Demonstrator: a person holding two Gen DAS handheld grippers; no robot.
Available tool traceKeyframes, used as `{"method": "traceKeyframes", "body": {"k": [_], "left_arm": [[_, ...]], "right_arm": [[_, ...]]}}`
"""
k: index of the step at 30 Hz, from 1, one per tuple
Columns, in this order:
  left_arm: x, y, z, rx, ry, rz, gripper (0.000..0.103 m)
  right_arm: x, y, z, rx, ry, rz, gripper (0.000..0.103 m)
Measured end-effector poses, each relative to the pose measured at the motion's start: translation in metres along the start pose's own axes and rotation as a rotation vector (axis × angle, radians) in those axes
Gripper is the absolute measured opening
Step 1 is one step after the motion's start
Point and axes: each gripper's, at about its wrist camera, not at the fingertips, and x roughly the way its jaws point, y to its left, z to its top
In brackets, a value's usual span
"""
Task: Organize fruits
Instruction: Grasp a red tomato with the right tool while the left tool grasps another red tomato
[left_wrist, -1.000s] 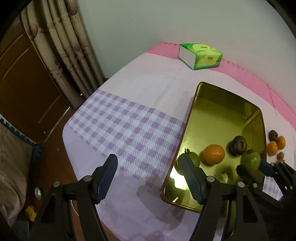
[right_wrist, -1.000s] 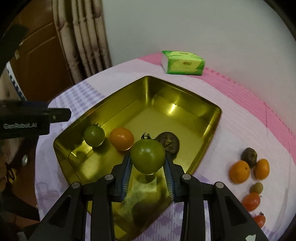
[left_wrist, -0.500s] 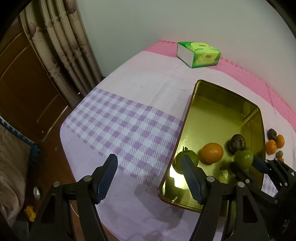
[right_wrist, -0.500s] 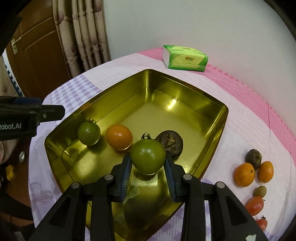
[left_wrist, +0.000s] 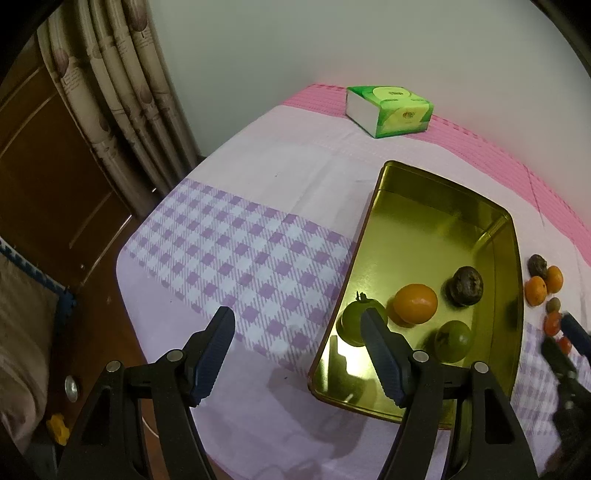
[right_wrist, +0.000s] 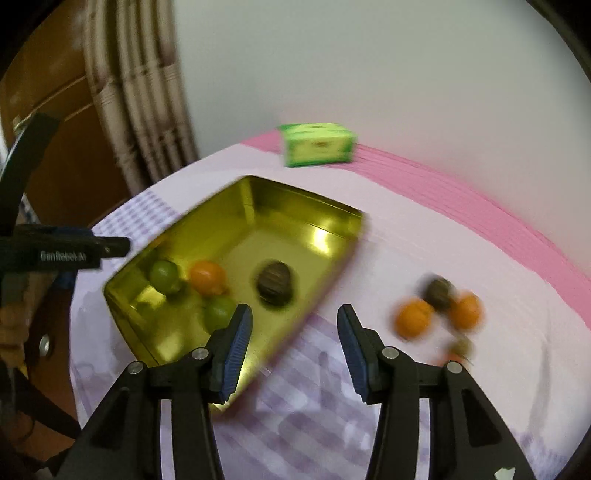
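Black jaws of my right gripper (right_wrist: 293, 338) are opening with nothing between them, while my left gripper (left_wrist: 295, 354) hangs apart and empty over the cloth. Beyond, four fruits lie in the gold tray (right_wrist: 306, 210). Farther right, loose oranges (right_wrist: 413, 319) look round, smooth and soft-skinned, so I judge a gentle pinch across the widest part best.

The left claw (left_wrist: 297, 349) points steeply down, its two blue-padded fingers (left_wrist: 214, 354) spread well apart with nothing gripped between them. The right claw (right_wrist: 293, 345) is angled downward too, its jaws opening; the gap between its ribbed blue pads (right_wrist: 236, 345) holds nothing. In the left wrist view the right claw (left_wrist: 561, 341) shows blurred at the right edge. In the right wrist view the left claw's black body (right_wrist: 62, 253) reaches in from the left edge.
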Motion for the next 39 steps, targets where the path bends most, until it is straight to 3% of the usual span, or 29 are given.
{"method": "traceKeyframes", "body": {"k": [4, 11, 22, 27, 30, 34, 39], "left_arm": [[0.0, -0.004, -0.001, 0.012, 0.004, -0.012, 0.071], [0.002, -0.014, -0.004, 0.047, 0.008, -0.037, 0.071], [-0.019, -0.047, -0.013, 0.152, -0.071, -0.074, 0.071], [-0.029, -0.081, -0.024, 0.222, -0.078, -0.115, 0.071], [-0.034, -0.108, -0.029, 0.267, -0.061, -0.193, 0.071], [-0.037, -0.148, -0.032, 0.309, -0.037, -0.288, 0.071], [-0.036, -0.202, -0.034, 0.37, -0.026, -0.368, 0.071]], "right_arm": [[-0.021, -0.049, -0.032, 0.087, 0.026, -0.091, 0.045], [-0.031, -0.115, -0.079, 0.233, 0.081, -0.171, 0.045], [0.002, -0.128, -0.078, 0.258, 0.088, -0.17, 0.045], [0.01, -0.133, -0.075, 0.258, 0.083, -0.172, 0.037], [0.011, -0.129, -0.075, 0.233, 0.073, -0.166, 0.028], [0.011, -0.13, -0.077, 0.221, 0.062, -0.184, 0.028], [0.003, -0.161, -0.082, 0.229, 0.055, -0.327, 0.028]]}}
